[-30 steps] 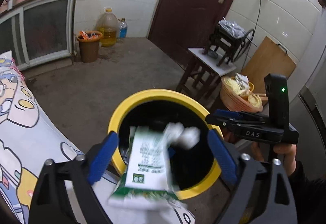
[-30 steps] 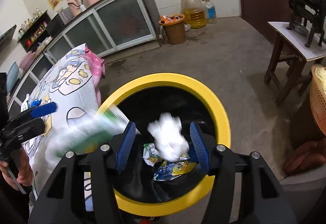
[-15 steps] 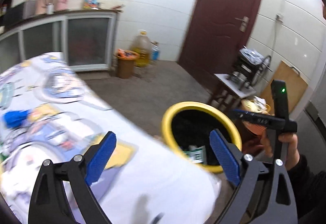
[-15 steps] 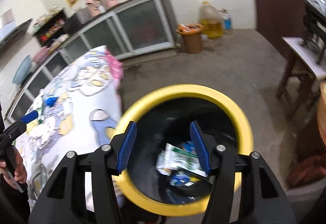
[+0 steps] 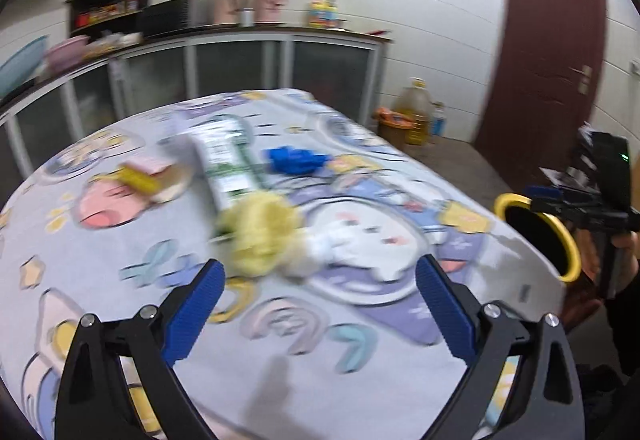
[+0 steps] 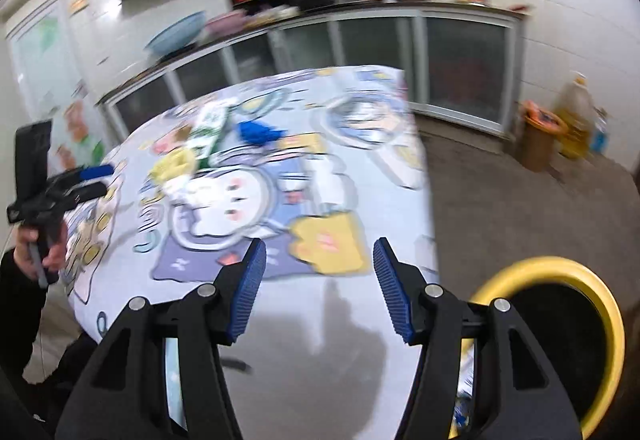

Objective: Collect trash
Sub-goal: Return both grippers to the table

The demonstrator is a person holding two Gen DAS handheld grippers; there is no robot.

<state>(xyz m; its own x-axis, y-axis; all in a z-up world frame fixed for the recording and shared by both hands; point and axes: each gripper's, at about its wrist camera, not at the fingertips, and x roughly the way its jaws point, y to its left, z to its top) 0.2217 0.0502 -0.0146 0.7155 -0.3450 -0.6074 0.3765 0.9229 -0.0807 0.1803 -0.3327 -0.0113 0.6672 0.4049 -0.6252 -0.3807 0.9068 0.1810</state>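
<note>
Cartoon-print worktop (image 5: 120, 320) carries remaining trash: yellow wad (image 5: 260, 232), green wrapper (image 5: 226, 163). Left hand-held gripper (image 5: 318, 304), right hand-held gripper (image 6: 318, 288) both wide open, empty. I straddle wad squarely, close gently; bin (image 6: 592, 288) at right edge.

Table litter (image 5: 260, 232) motion-blurred; bin (image 6: 600, 304) cut by frame edge.

The left gripper (image 5: 318, 298) hangs over a table (image 5: 280, 372) covered in a cartoon-print cloth, its blue-padded jaws spread wide with nothing between them. Just beyond them lies a crumpled yellow wad (image 5: 262, 234), blurred, touching a green-and-white wrapper (image 5: 226, 159). A blue scrap (image 5: 294, 159) sits farther back. At right, the right gripper (image 5: 560, 195) overlaps the yellow-rimmed bin (image 5: 570, 252).
</note>
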